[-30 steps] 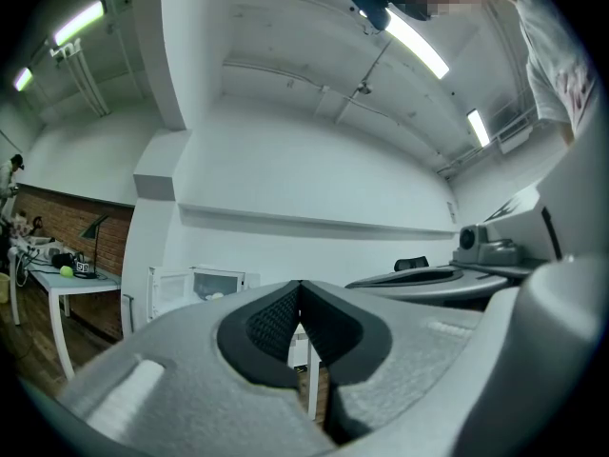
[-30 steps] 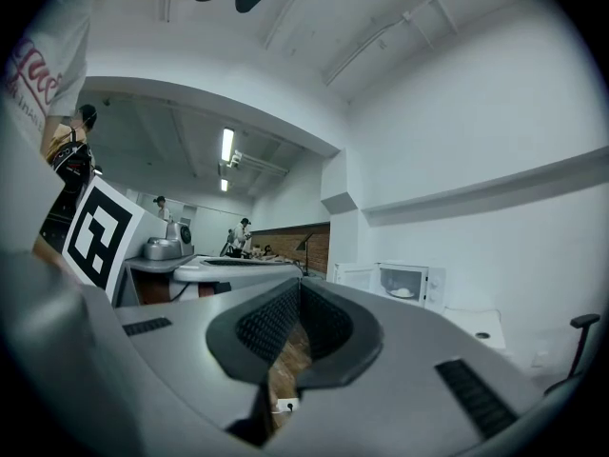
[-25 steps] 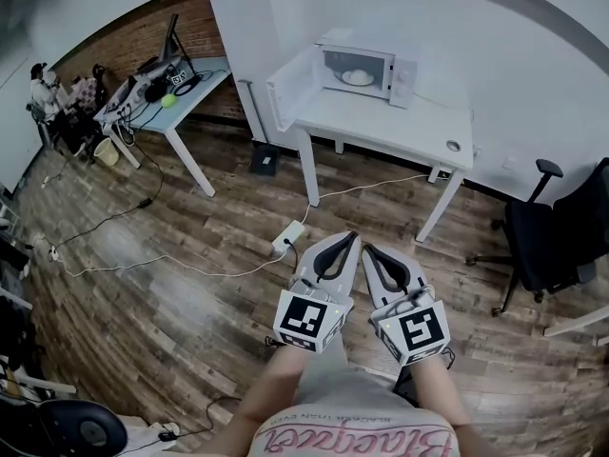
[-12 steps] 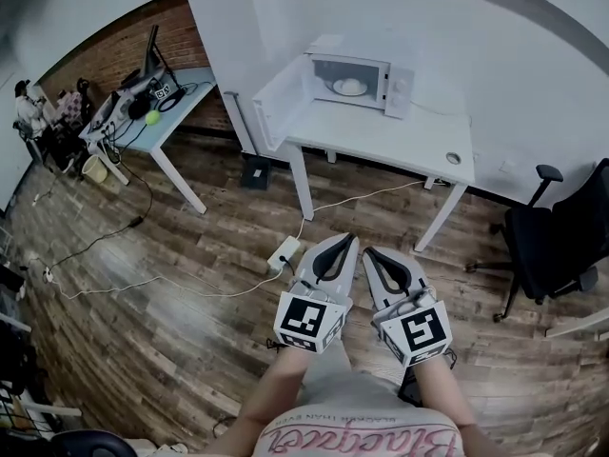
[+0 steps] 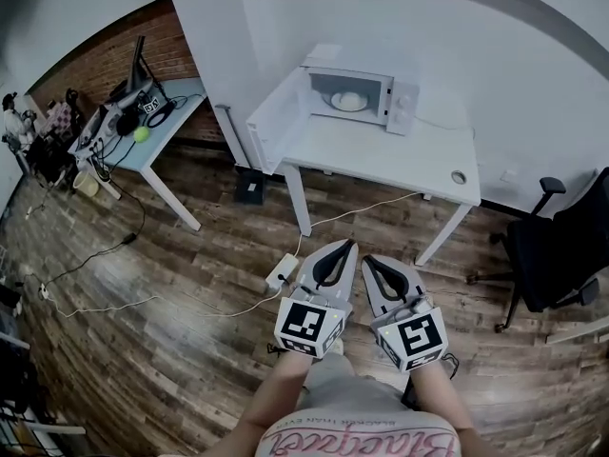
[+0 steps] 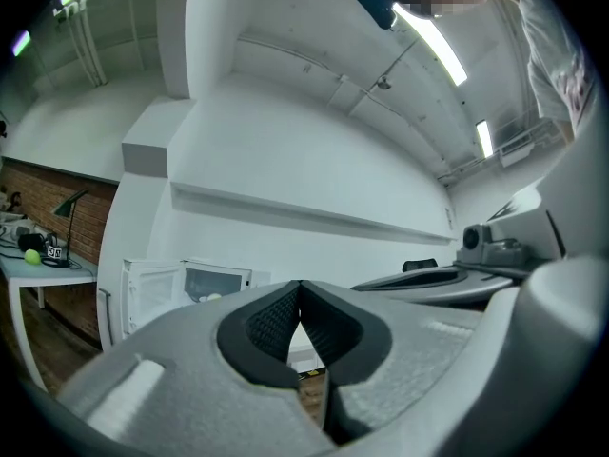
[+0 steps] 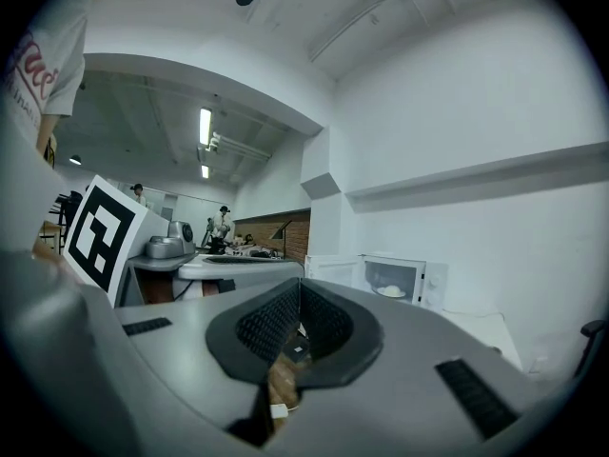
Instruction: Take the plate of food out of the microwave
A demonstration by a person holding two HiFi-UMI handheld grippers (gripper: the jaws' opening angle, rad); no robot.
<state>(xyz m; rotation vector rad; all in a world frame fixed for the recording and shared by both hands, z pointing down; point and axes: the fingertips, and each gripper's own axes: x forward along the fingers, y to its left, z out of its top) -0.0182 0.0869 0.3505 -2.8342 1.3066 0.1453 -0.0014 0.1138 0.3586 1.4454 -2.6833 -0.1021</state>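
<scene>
Left tongs point(image 5: 348, 245) pressed together, nothing between the pads. Right tongs point(image 5: 365, 258) likewise pressed together and empty. Both held low, side by side, over the wooden floor point(image 5: 190, 255), tips pointing toward the white surface point(image 5: 400, 155) and well apart from it. At the back left of that surface: microwave point(image 5: 360, 91), door point(image 5: 276, 114) swung wide open to the left. Inside the cavity, plate of food point(image 5: 348, 102) with a pale mound on it, untouched. Near the front right corner of the surface, a small round object point(image 5: 459, 176), too small to tell. On the floor just ahead of the tongs, white power strip point(image 5: 282, 271). Black office chair point(image 5: 557, 246) at right. At far left, second surface point(image 5: 157, 127) with a green ball point(image 5: 141, 134).
</scene>
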